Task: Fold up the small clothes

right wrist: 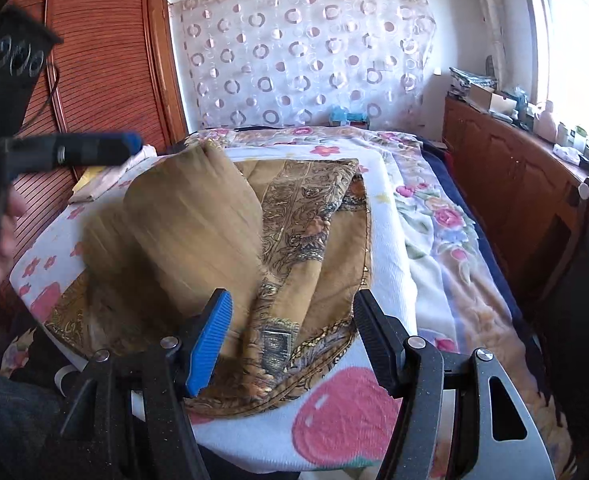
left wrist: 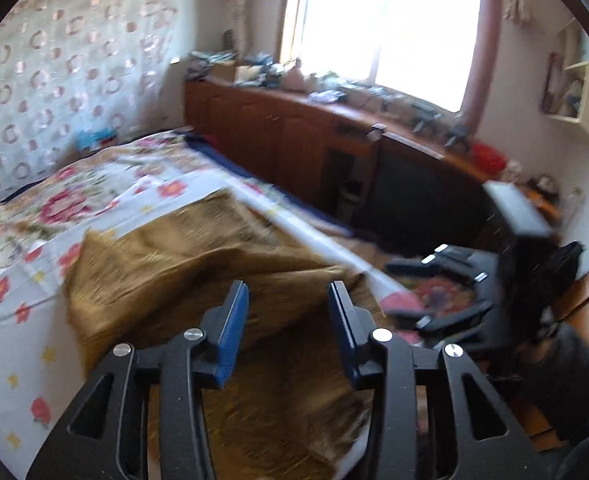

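We found the brown patterned garment (right wrist: pixel 294 240) lying on a white fruit-print towel (right wrist: pixel 346 412) on the bed (right wrist: pixel 446 216), one flap blurred in mid-fold and the lower hem unfolded, so we judged folding partly done. Left gripper (left wrist: pixel 288 332) jaws stood apart, empty above the cloth. Right gripper (right wrist: pixel 290 344) jaws stood wide, empty. No containers were involved.
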The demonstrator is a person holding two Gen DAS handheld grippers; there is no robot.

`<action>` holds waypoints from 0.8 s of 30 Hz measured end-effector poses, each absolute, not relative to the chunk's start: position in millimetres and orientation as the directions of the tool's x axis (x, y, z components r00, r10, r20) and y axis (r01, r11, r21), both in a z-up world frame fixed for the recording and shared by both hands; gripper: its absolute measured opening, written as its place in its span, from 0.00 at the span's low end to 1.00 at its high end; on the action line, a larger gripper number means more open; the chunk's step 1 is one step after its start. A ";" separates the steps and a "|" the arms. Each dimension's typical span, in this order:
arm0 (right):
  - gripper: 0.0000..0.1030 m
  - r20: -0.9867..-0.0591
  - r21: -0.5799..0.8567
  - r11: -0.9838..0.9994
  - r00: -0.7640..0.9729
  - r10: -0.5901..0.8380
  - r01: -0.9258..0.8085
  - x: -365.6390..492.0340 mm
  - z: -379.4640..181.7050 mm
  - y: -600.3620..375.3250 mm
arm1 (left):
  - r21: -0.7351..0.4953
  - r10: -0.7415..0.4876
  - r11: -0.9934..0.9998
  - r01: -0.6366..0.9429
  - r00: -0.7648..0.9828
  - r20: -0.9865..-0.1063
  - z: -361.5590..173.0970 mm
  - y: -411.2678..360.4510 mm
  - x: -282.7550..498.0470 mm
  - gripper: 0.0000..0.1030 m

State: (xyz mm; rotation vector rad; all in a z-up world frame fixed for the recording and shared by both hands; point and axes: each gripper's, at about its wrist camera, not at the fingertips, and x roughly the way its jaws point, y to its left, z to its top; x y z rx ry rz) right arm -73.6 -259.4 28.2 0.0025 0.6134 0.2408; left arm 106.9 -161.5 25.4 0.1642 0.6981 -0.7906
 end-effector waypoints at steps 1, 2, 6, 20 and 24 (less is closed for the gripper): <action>0.63 -0.567 0.075 0.972 0.792 0.225 -0.223 -74.2 29.4 -260.0 | -0.113 -0.588 0.711 0.694 0.499 -0.637 22.6 -161.2 106.2 0.42; 0.63 -0.566 0.075 0.972 0.793 0.227 -0.225 -74.7 30.4 -259.5 | -0.112 -0.579 0.720 0.685 0.505 -0.640 21.4 -154.7 104.8 0.42; 0.63 -0.555 0.039 0.974 0.806 0.207 -0.223 -71.3 34.7 -256.7 | -0.119 -0.558 0.754 0.646 0.534 -0.635 15.3 -129.9 99.2 0.42; 0.63 -0.489 -0.007 0.958 0.836 0.247 -0.287 -61.4 71.0 -234.3 | -0.143 -0.485 0.849 0.508 0.643 -0.593 0.9 -39.6 78.8 0.43; 0.63 -0.496 -0.040 0.928 0.814 0.303 -0.370 -46.8 73.5 -199.2 | -0.138 -0.457 0.869 0.474 0.666 -0.590 1.3 -27.6 77.5 0.43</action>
